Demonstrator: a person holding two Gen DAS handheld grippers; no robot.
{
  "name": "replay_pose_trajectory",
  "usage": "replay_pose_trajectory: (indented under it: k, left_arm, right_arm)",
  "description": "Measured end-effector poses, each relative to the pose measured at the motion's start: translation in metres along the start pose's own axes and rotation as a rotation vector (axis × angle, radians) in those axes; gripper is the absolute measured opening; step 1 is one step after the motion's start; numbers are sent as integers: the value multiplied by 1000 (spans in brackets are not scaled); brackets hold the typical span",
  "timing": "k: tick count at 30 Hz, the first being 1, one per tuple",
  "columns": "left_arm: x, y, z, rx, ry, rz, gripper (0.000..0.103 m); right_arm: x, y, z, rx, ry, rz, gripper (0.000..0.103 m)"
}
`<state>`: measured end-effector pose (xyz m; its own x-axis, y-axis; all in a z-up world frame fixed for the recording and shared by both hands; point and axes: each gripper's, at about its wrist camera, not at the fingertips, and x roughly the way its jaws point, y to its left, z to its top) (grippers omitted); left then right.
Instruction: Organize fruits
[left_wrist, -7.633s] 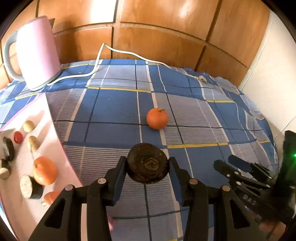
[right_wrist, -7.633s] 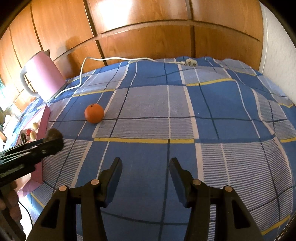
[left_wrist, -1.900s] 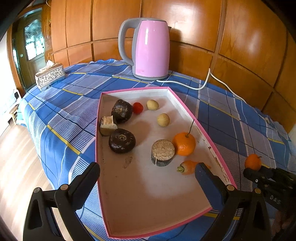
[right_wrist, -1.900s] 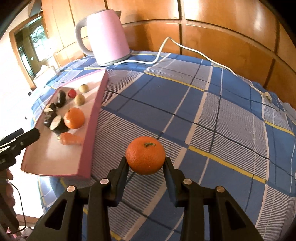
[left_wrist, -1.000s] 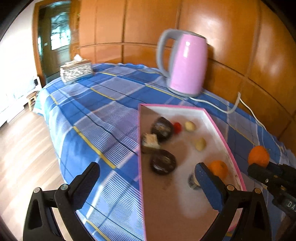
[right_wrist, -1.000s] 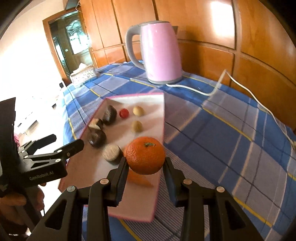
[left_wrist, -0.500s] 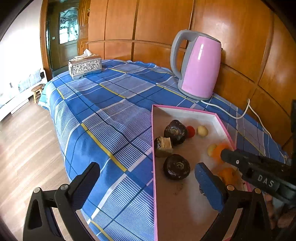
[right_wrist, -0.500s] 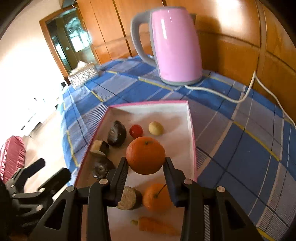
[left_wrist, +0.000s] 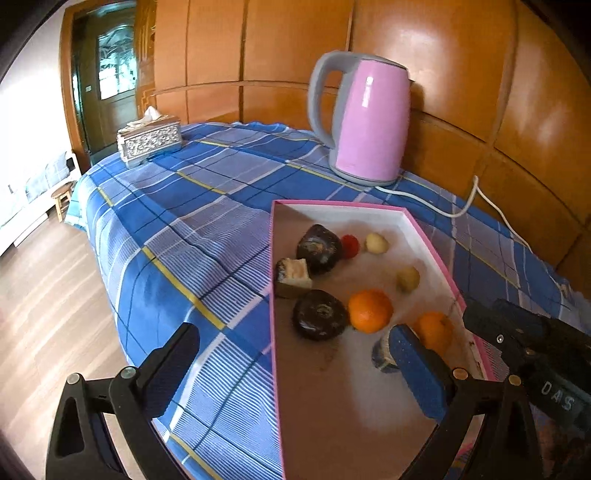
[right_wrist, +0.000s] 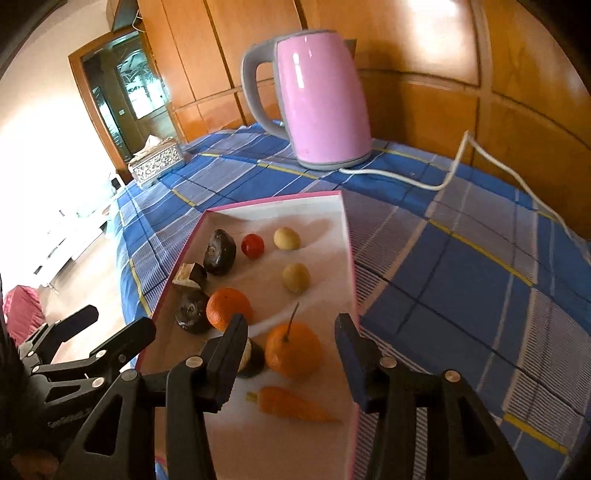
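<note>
The right gripper (right_wrist: 290, 345) hangs over the near end of the pink-rimmed tray (right_wrist: 347, 236), its jaws opening with nothing pinched between them; a stemmed orange (right_wrist: 293, 350) shows through the gap but lies on the tray floor below, apart from the pads. The tangerine (right_wrist: 227, 308) sits free on the tray near its left rim, touching a dark round fruit (right_wrist: 192, 314), probably set there so the citrus gathers in one spot. A carrot (right_wrist: 291, 406) lies toward the tray's near edge, and two pale small fruits (right_wrist: 295, 277) and a red one (right_wrist: 253, 245) sit nearer the far end. The left gripper (left_wrist: 291, 369) is spread wide and empty, held off the tray's left edge over the checked tabletop (left_wrist: 177, 229), apparently kept clear of the drop. A cut, dark-skinned piece (right_wrist: 251, 356) is half hidden behind the right gripper's left finger, and what it is cannot be made out. The pink kettle (right_wrist: 321, 96) stands at the tabletop's far edge.
</note>
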<state>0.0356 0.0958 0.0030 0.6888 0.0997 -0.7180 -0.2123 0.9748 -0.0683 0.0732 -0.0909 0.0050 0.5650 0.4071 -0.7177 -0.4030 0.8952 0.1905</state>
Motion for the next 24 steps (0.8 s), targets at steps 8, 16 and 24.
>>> replay_pose_trajectory:
  k: [8,16,24]
  left_arm:
    - [-11,-19,-8,47,-13,-20,103]
    - [-25,-27,-17,56,-34,-40,103]
    - [-35,-26,-27,49,-44,-53,103]
  right_arm:
    - [-29,-3,-19,-9,-59,-123,50]
    - [-49,-10,-42,29,-92,-209,50]
    - [-56,-21,-68,94,-90,-272,53]
